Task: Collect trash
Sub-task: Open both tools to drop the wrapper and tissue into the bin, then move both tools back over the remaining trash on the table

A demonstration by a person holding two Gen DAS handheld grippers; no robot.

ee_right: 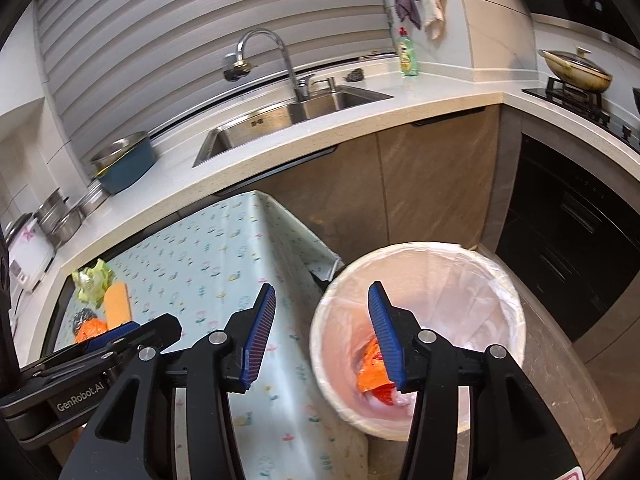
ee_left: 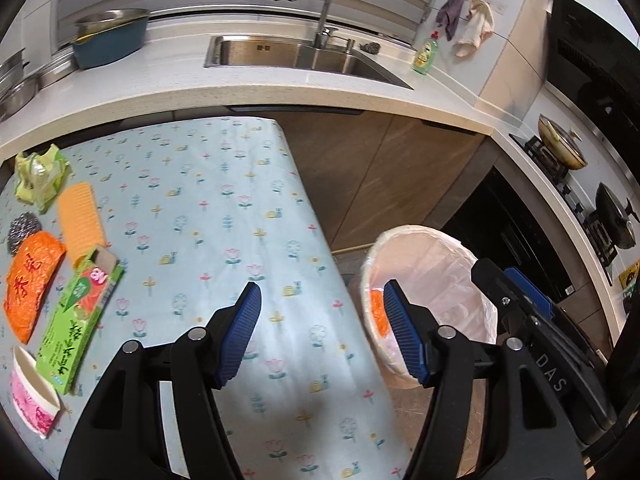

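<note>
- Left wrist view: we've got a floral tablecloth on a table by the kitchen counter w/ sink. Left gripper is spread wide, nothing in it.
- Trash sits at the cloth's left edge: orange wrapper, green box, paper cup partly cut off.
- "DAS" reads on the right tool.
- Right wrist view: right gripper wide apart, empty, over the lined bin on the floor; orange scrap inside, half hidden by a finger.
- "GenRobot.AI" on the other tool.
</note>
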